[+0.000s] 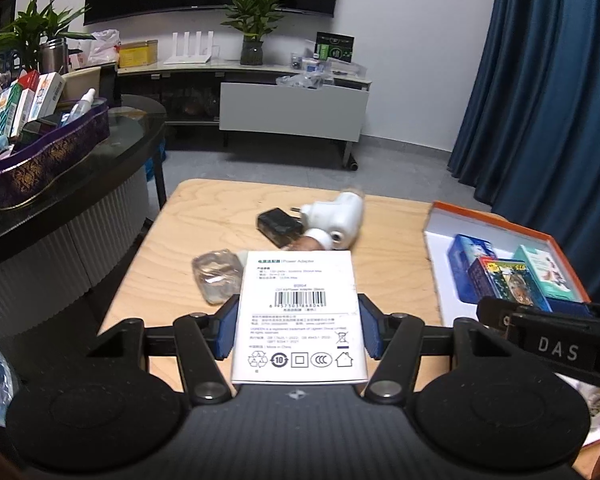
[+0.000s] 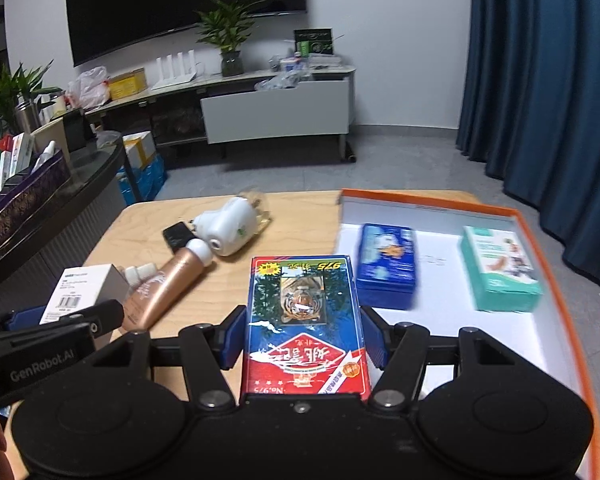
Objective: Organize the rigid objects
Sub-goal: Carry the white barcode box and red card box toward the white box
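We hold two boxes. The left gripper (image 1: 298, 330) fingers pinch a white cardboard adapter box (image 1: 299, 316) above the wooden surface (image 1: 172, 240) near its front edge. The right gripper (image 2: 304, 340) fingers pinch a red & blue tiger card box (image 2: 304, 320) by the orange-rimmed white tray (image 2: 440, 204)'s left edge. If we swing fast, the boxes could slip or bump the blue box (image 2: 387, 264) in the tray.

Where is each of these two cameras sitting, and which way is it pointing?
Left wrist view: sits on the left gripper, looks forward over the wooden table; its pads clamp the white adapter box; the right gripper's tip intrudes.
Right wrist view: sits on the right gripper, faces the orange-rimmed tray; it clamps the tiger card box; the left gripper intrudes.
Shared: table, tray, white plug-in device, TV wall.
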Demonstrator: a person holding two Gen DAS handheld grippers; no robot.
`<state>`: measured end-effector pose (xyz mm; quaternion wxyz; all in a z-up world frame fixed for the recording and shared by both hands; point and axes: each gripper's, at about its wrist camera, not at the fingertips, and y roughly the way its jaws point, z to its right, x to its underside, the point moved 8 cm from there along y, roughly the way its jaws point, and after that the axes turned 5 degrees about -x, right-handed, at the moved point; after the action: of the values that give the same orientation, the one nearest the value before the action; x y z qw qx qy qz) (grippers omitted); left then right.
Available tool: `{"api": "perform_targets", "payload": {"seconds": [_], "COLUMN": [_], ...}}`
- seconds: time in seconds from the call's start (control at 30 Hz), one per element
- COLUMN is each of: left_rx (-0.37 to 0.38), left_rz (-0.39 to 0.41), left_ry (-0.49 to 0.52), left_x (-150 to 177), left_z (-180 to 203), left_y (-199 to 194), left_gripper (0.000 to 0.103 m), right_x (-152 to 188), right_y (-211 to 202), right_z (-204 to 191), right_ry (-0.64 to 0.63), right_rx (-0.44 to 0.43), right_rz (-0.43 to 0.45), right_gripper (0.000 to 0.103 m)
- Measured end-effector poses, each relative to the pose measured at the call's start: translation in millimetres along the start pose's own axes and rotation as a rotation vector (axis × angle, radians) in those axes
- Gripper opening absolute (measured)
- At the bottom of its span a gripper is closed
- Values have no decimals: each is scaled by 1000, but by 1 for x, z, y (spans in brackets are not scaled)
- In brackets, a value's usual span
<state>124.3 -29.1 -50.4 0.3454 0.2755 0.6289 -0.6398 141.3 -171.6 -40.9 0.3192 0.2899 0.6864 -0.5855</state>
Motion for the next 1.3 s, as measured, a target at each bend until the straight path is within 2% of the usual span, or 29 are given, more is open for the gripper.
{"api": "perform_targets", "payload": {"seconds": [0.37, 0.6, 1.3], "left_rx": [87, 151, 195], "left_rz": [33, 28, 73], "left_ry": [71, 117, 166], "left_x": [-4, 11, 9], "left_z": [55, 88, 128], "left_y": [-26, -34, -44], "left_gripper": [60, 60, 60], "right_x": [14, 18, 25], "right_y": [-47, -65, -90], "right_z": [48, 69, 122], "right_ry": [68, 93, 153], "right_rx": [64, 94, 156], "right_rz": [53, 83, 122], "right_gripper": [71, 71, 71]}}
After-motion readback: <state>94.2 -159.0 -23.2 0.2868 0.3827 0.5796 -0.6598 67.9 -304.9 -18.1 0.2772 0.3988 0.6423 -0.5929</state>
